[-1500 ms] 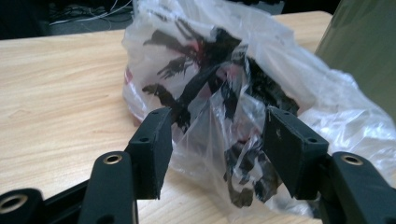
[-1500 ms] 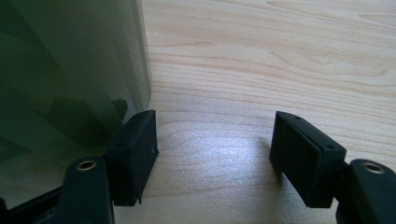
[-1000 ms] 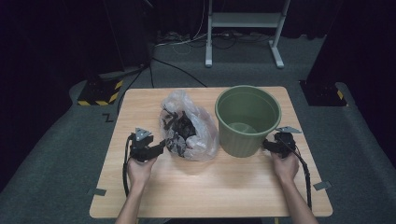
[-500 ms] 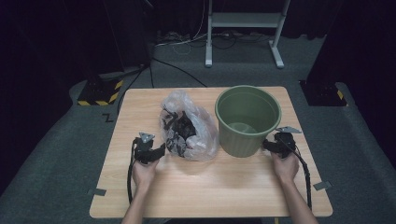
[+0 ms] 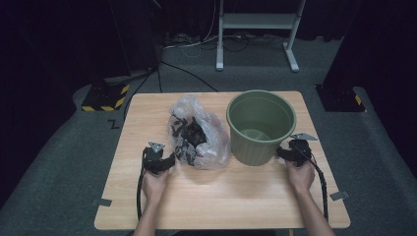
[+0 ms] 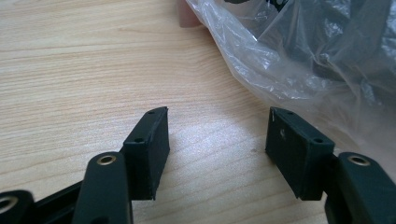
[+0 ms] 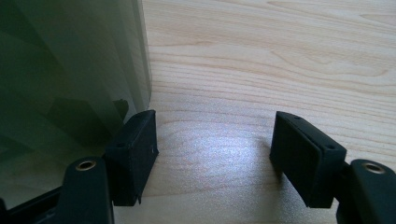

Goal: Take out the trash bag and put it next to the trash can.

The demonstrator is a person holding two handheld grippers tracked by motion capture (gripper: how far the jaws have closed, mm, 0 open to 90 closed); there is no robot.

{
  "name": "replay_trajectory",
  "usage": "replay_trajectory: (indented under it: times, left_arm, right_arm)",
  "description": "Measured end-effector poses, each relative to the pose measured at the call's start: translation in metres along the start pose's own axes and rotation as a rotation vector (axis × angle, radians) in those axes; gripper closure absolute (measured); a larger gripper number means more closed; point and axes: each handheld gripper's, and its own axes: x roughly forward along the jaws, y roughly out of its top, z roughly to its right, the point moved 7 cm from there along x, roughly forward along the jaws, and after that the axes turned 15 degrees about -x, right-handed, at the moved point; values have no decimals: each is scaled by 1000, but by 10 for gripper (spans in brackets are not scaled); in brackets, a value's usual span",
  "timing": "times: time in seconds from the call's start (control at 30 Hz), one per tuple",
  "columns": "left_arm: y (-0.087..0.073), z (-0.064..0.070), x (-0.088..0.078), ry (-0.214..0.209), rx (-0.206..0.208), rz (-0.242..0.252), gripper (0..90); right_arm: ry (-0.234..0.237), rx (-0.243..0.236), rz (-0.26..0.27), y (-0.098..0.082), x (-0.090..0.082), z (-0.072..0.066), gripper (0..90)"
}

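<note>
Dark contents blurred inside the clear bag (image 5: 199, 135), bucket (image 7: 70, 70) cut off; both grippers' jaws spread, empty.

Both forearms are reaching in from the near edge, each hand holding a black two-jaw gripper low and level. The left gripper (image 5: 169, 161) is standing with nothing between its jaws (they have just been opening), while the right gripper (image 5: 280, 153) is gaping wide, likewise empty.
</note>
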Motion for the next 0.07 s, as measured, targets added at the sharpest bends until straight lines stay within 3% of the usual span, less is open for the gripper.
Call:
replay_trajectory:
  times: [0.07]
  left_arm:
    - [0, 0, 0, 1, 2, -1, 379]
  right_arm:
    - [0, -5, 1, 0, 0, 0, 316]
